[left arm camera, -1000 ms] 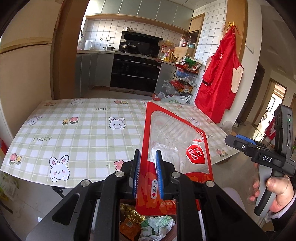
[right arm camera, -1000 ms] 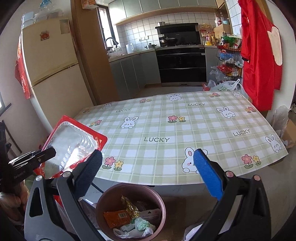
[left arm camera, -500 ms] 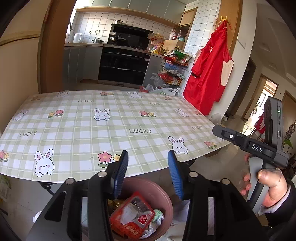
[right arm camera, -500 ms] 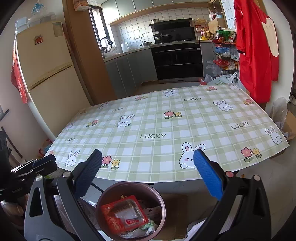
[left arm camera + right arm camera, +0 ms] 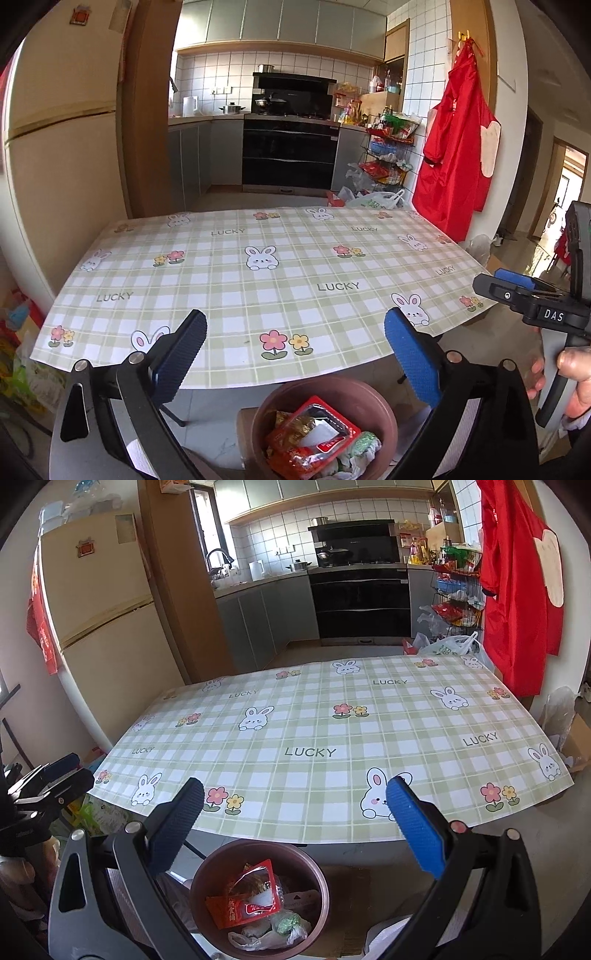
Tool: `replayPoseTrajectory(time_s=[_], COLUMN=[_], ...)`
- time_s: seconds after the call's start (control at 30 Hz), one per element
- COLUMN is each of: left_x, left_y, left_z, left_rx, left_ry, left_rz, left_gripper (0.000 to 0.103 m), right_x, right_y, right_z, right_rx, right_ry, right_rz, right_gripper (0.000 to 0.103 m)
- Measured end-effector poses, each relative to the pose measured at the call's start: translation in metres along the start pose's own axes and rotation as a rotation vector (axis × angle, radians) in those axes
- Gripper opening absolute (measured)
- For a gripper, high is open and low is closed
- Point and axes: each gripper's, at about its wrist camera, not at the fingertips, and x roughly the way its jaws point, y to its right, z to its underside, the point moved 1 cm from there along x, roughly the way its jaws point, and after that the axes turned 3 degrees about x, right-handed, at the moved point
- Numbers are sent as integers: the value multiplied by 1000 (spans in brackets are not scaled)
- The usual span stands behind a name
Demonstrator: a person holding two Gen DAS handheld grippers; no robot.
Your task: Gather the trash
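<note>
Trash fills the round brown bin (image 5: 325,424) that stands on the floor directly below the left gripper (image 5: 293,345), between and beneath its two blue-padded fingers. On top of the pile lies a red snack packet (image 5: 314,439) with a clear window, tilted across crumpled wrappers — a gold-foil one on the side of the left finger, and pale plastic with a green scrap on the side of the right finger. The packet rests wholly inside the bin's rim, apart from either pad.

The left gripper's jaws are opening and stand wide, with nothing between them; only the tablecloth edge and the bin show through the gap. The right gripper (image 5: 295,823) is likewise spread wide and holds nothing. From its own camera the same bin (image 5: 258,897) sits below and slightly toward its left finger, the red packet (image 5: 245,904) visible there above a white plastic bag.

Ahead of both tools lies a table (image 5: 258,280) covered by a green-checked cloth printed with rabbits, flowers and the word LUCKY — its surface carries no objects. The near edge of the cloth overhangs just beyond the bin. Off to the right of the left gripper, a hand (image 5: 576,384) grips the handle of the right gripper.
</note>
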Motion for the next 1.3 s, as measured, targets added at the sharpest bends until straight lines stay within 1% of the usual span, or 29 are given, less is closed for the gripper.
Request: replayPoseTrajectory(time_s=[0.13, 0.33, 0.5, 0.57, 0.73, 0.93, 1.3], left_x=[-13, -43, -68, -77, -89, -91, -90], left_y=[-5, -8, -4, 0, 7, 13, 12], left_z=[-18, -56, -80, -84, -91, -88, -91], left_rx=[50, 139, 226, 267, 280, 301, 269], left_ry=[43, 112, 174, 191, 217, 224, 222], left_rz=[-27, -68, -90, -77, -48, -56, -59], left_gripper=[97, 97, 97, 97, 97, 97, 97], right_x=[-16, -48, -70, -76, -85, -86, -86], right_y=[-16, -43, -53, -55, -56, -55, -52], right_z=[-14, -39, -57, -62, -66, -66, -67], right_rx=[-74, -204, -237, -246, -262, -259, -249], right_ry=[18, 76, 120, 135, 146, 145, 142], right_rz=[17, 47, 49, 51, 66, 73, 79], right_gripper=[97, 97, 97, 97, 97, 97, 97])
